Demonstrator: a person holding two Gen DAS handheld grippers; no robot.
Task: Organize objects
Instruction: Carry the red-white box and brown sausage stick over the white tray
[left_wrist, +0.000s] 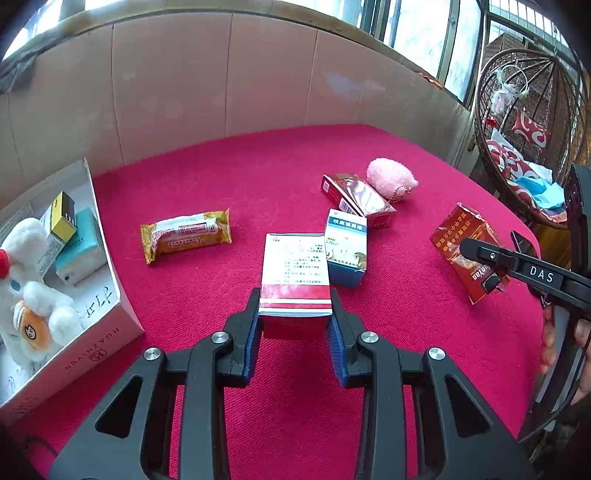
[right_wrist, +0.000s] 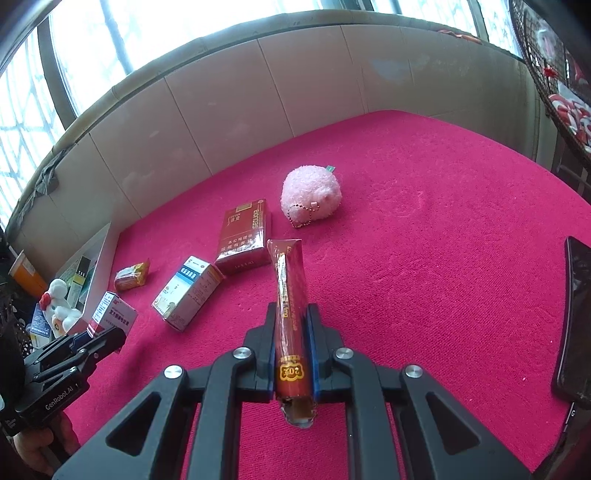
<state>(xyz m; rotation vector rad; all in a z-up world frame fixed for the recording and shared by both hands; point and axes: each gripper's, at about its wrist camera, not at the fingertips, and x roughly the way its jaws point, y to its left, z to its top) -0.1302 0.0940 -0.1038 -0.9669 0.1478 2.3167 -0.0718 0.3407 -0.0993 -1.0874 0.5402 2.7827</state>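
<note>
Grippers two, left gripper pinching one red-and-white box lengthwise away, right gripper clamped on one red pack pointing away, three loose packages.

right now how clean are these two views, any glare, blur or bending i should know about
Left wrist view: sharp and evenly lit, print on the red-and-white box readable; strong fisheye curve bends the wall, corners vignette black. Right wrist view: windows blown out white, the red pack sharp, no motion blur, same barrel bending at the edges.
</note>
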